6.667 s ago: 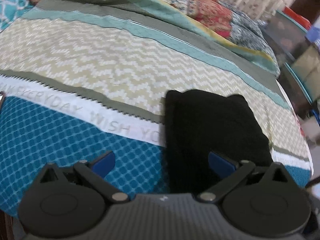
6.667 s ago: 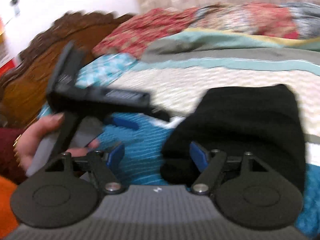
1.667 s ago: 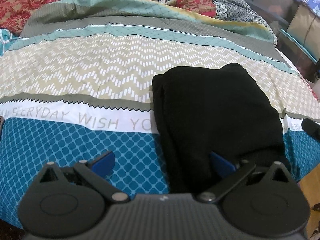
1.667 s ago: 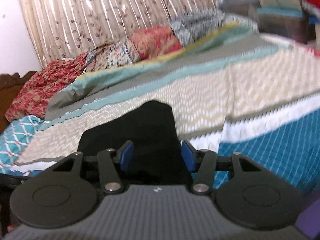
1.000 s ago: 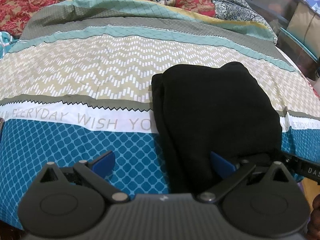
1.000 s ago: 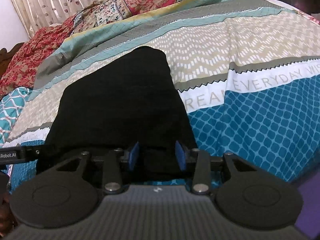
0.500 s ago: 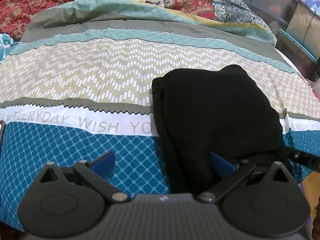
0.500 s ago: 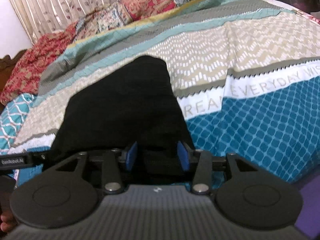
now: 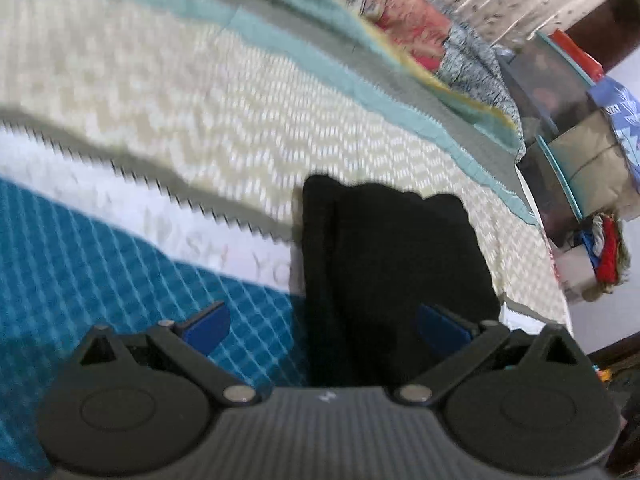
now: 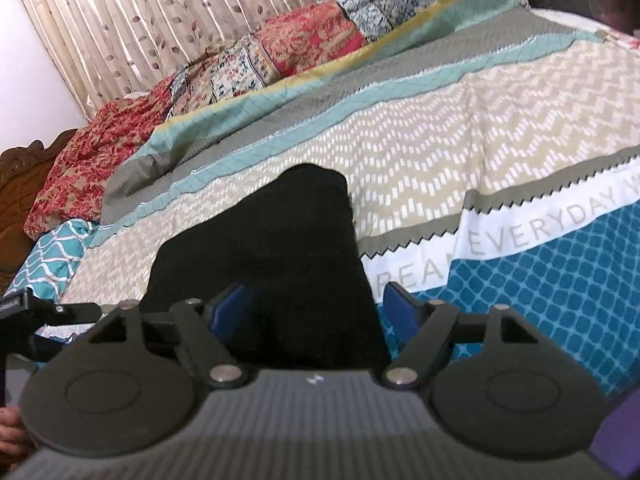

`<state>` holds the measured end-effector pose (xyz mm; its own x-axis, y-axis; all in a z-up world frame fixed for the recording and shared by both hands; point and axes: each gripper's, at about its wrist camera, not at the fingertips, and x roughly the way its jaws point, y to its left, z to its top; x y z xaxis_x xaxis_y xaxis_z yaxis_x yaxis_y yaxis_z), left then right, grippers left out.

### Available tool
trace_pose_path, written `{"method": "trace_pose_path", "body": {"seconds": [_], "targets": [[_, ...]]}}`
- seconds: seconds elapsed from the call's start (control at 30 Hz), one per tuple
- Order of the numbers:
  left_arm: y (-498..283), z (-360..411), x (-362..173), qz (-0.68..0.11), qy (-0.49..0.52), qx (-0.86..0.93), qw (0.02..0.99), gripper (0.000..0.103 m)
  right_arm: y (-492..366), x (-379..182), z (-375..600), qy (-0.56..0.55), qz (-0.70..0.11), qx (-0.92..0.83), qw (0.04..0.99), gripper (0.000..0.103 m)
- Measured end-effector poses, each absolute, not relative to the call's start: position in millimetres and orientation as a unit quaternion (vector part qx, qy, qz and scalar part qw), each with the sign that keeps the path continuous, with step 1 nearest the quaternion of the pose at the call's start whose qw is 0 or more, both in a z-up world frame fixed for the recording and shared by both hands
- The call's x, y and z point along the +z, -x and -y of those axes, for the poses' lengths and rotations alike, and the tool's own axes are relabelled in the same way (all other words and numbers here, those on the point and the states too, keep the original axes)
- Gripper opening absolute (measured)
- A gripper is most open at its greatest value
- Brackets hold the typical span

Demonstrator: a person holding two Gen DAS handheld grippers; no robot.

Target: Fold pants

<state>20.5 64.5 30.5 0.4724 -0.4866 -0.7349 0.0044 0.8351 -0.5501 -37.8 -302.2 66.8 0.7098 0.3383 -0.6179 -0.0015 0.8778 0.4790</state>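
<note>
Lying folded compact on the bed [image 10: 500,128]: black pants [image 10: 276,252], folding apparently complete; left gripper [image 9: 322,326] and right gripper [image 10: 316,306] jaws spread, empty.

Black pants [image 9: 392,264], folded into a compact rectangle, flat on the patterned bedspread [image 9: 240,128].

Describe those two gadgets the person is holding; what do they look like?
Both match. The left hand-held gripper and right hand-held gripper each have a ribbed dark grey body with a small white logo, two round black discs, black linkage bars with silver rivets, and blue fingertips. No cables or sleeves are visible.
</note>
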Motion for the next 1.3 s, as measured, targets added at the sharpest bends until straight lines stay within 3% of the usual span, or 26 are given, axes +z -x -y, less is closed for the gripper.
{"method": "trace_pose_path", "body": {"seconds": [0.17,0.37,0.7,1.13,1.3], "targets": [[-29,-48,9,-0.515,0.279,-0.181,0.79,0.103,35,49,308,-0.264,-0.402,0.096,0.872,0.078],[-29,-30,-25,-0.533,0.301,-0.207,0.763,0.103,40,20,326,-0.377,-0.421,0.114,0.817,0.087],[-22,-39,-26,-0.525,0.31,-0.219,0.762,0.103,51,28,314,-0.353,-0.407,0.111,0.835,0.093],[-23,-54,-28,-0.527,0.345,-0.223,0.744,0.103,49,22,315,-0.346,-0.397,0.123,0.841,0.093],[-24,-51,-27,-0.527,0.338,-0.219,0.748,0.103,51,21,309,-0.334,-0.389,0.14,0.847,0.103]]}}
